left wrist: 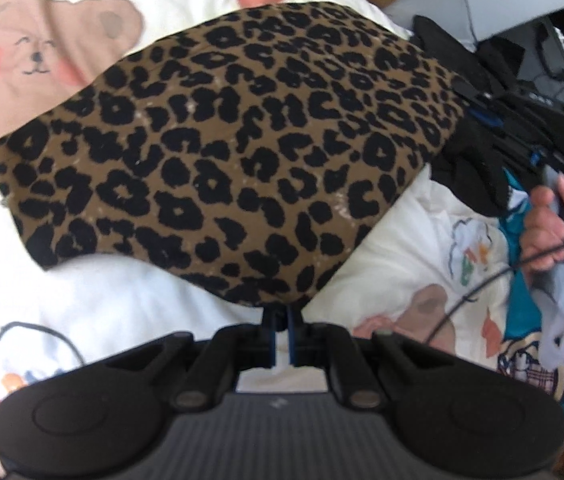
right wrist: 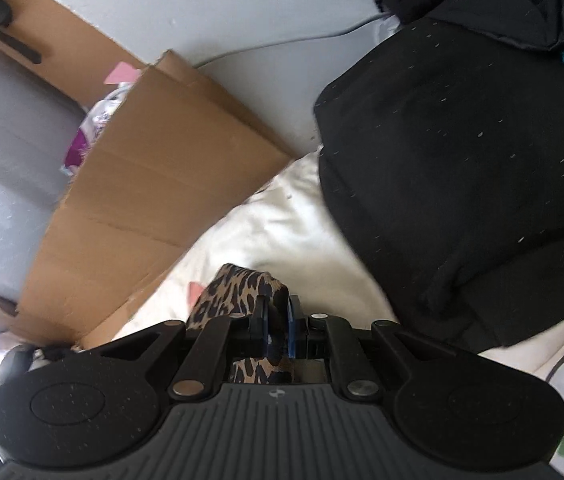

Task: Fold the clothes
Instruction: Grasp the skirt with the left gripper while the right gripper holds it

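The brown, black-spotted leopard-print garment of soft knit cloth (left wrist: 217,160) hangs stretched between the two pairs of tongs above a white bed cover printed with cartoon bears (left wrist: 33,52). Its long axis runs from the near edge, in the middle of the left wrist view, away to the far right.

The left tongs (left wrist: 280,320) are clamped tight on the near hem, the blue-edged jaws pressed together with cloth between them. The right tongs (left wrist: 478,108) grip the far right corner of the same piece; in the right wrist view a bunched fold of the leopard cloth (right wrist: 241,284) is pinched between the closed jaws of the right tongs (right wrist: 279,320). A bare hand (left wrist: 554,232) holds the handle of that tool at the right edge, with a thin black cable crossing it.

So the garment lies directly ahead of the left tongs and spreads out to the left and far side, sagging a little in the middle, with its far left edge free over the bed. Neither hand is the nearer one; each already holds an end. By my reading, the coming move turns on this span: bringing the two held ends together would fold the piece across its long axis.

A black folded garment (right wrist: 462,184) lies on the bed beyond the right tongs, and a brown cardboard box (right wrist: 153,184) stands to the left of it.
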{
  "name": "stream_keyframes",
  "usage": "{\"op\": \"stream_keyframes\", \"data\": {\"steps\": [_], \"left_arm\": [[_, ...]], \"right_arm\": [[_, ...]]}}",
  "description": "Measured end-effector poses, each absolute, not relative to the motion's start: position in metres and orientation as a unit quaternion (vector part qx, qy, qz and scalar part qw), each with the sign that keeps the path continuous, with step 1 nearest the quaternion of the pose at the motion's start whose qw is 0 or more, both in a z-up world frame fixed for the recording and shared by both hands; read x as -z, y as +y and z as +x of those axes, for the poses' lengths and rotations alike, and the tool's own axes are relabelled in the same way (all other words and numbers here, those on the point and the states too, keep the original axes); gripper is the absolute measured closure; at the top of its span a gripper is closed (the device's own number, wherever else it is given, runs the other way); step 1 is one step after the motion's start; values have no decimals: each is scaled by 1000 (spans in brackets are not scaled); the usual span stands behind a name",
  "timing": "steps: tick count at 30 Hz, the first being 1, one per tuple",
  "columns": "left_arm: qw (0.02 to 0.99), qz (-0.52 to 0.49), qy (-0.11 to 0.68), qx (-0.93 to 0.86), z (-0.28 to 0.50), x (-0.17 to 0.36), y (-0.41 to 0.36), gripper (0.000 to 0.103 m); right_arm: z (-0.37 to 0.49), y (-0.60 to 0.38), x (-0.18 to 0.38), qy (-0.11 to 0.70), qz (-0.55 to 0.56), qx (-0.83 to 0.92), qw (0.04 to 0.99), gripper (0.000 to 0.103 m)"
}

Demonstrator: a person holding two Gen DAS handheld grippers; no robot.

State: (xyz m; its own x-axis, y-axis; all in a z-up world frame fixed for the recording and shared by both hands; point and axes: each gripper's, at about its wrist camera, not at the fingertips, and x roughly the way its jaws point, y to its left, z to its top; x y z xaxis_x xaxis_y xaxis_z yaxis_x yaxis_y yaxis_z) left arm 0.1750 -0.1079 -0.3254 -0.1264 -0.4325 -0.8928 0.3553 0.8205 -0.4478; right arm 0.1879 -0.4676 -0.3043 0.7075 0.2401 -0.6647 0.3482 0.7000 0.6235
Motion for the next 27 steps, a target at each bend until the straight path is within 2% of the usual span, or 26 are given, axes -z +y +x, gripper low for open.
{"op": "stream_keyframes", "data": {"steps": [5, 11, 16, 21, 22, 23, 24, 25, 26, 27], "left_arm": [[647, -21, 703, 296, 179, 334, -114, 97], [618, -10, 732, 287, 197, 330, -115, 88], [617, -15, 723, 312, 209, 303, -119, 68], [664, 2, 677, 319, 233, 285, -137, 63], [672, 4, 670, 317, 239, 283, -139, 59], [679, 6, 663, 315, 244, 280, -142, 56], [685, 9, 657, 313, 251, 278, -142, 49], [689, 13, 656, 308, 255, 278, -144, 42], [693, 16, 654, 303, 260, 277, -146, 41], [693, 24, 653, 304, 263, 276, -147, 41]], "right_arm": [[184, -470, 322, 392, 385, 51, 834, 96], [173, -475, 333, 398, 391, 59, 828, 96], [168, -475, 332, 398, 393, 58, 827, 96], [169, -476, 330, 402, 390, 59, 826, 95], [171, -476, 329, 405, 390, 59, 825, 94], [173, -477, 330, 407, 391, 57, 824, 89], [174, -478, 330, 409, 392, 57, 822, 86], [173, -479, 330, 410, 394, 58, 821, 76], [172, -479, 330, 409, 396, 58, 820, 69], [170, -480, 330, 408, 398, 58, 819, 66]]}}
